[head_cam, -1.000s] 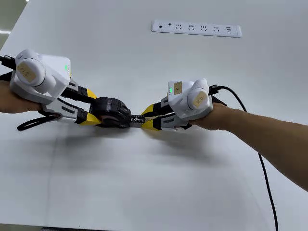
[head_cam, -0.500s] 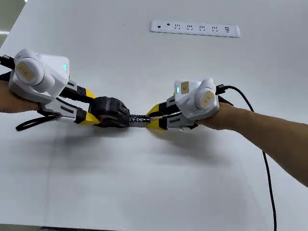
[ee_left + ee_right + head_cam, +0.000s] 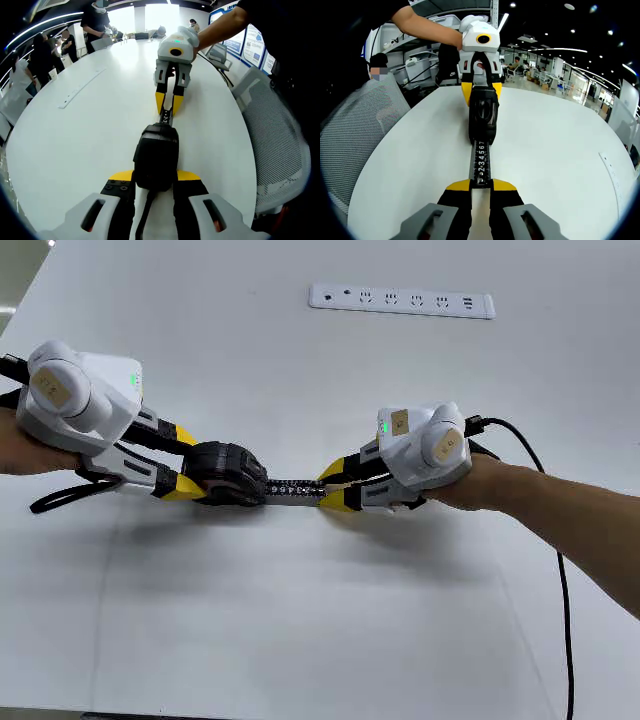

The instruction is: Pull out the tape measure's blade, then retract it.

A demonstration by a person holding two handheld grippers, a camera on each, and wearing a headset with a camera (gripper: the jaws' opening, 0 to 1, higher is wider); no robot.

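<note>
A black tape measure sits just above the white table, held by my left gripper, whose yellow-tipped jaws are shut on its case. A short stretch of dark blade with white numbers runs out to the right. My right gripper is shut on the blade's end, pinching it between its yellow tips. In the right gripper view the blade leads straight from the jaws to the case. The right gripper faces me in the left gripper view.
A white power strip lies at the far side of the white table. A black cable trails from the right gripper toward the near right edge. A black strap hangs by the left hand. A mesh chair and people stand beyond the table.
My right gripper has moved to the right, away from the case, and more of the blade has come out. The left gripper and the case have stayed in place.
</note>
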